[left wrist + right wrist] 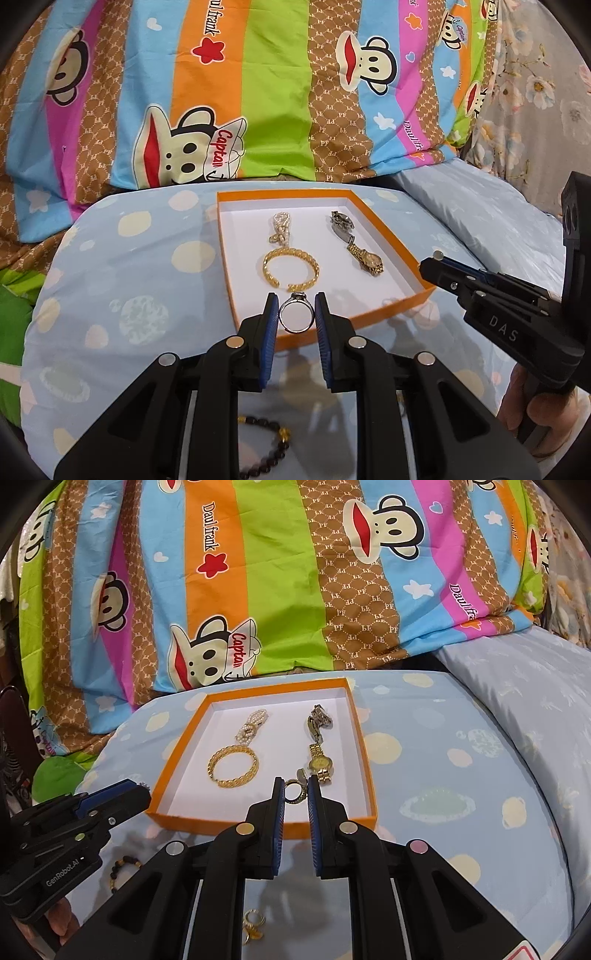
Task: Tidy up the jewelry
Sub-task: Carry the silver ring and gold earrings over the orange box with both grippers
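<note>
An orange box (pixel 384 229) with a white floor sits on the blue dotted cushion. In it lie a gold bangle (pixel 290 267), a pearl piece (pixel 280 226), a gold watch (pixel 365 258) and a silver clasp piece (pixel 341 221). My left gripper (pixel 296 314) is shut on a silver ring (pixel 295 314) over the box's near edge. My right gripper (pixel 295 794) is shut on a gold ring (pixel 295 792) over the box's near part, by the watch (pixel 320 764). The box (pixel 364 746) and bangle (pixel 232 766) show in the right wrist view too.
A dark bead bracelet (pixel 266 446) lies on the cushion below my left gripper; it shows in the right wrist view (pixel 122 867). A small gold piece (pixel 253 925) lies under my right gripper. A striped cartoon quilt (pixel 258 92) rises behind the box.
</note>
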Motion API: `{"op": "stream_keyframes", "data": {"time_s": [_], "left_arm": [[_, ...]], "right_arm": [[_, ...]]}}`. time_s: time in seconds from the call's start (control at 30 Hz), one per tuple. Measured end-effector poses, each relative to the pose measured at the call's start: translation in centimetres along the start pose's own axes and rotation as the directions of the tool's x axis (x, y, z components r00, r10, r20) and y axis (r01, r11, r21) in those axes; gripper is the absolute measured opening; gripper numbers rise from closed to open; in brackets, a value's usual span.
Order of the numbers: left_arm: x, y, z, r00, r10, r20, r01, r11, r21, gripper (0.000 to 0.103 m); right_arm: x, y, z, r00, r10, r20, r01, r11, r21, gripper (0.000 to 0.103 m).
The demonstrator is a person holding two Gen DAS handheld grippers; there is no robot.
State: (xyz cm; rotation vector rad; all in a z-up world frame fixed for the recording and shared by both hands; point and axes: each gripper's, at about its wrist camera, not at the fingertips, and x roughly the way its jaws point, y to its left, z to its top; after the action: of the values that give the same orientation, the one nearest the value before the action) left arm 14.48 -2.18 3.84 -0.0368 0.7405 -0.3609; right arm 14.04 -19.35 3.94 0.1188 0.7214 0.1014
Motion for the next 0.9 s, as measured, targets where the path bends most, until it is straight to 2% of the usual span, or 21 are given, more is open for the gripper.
{"op": "stream_keyframes", "data": {"time_s": [0.33,0.9], "left_arm": [[4.3,0.7,0.6,0.999,-0.009,-0.043,0.008,1.000,-0.025,0.019],[6.0,1.7,0.1,0.998,-0.004,-0.064,0.001,0.999,-0.046,0.019]], "right_arm": [[3.7,-1.3,-0.1,0.999,0.002,-0.054,-0.001,1.000,0.029,0.011],[5.3,-1.9,-0.5,0.997,0.002,-0.078,0.002,0.999,0.050,0.011]]}}
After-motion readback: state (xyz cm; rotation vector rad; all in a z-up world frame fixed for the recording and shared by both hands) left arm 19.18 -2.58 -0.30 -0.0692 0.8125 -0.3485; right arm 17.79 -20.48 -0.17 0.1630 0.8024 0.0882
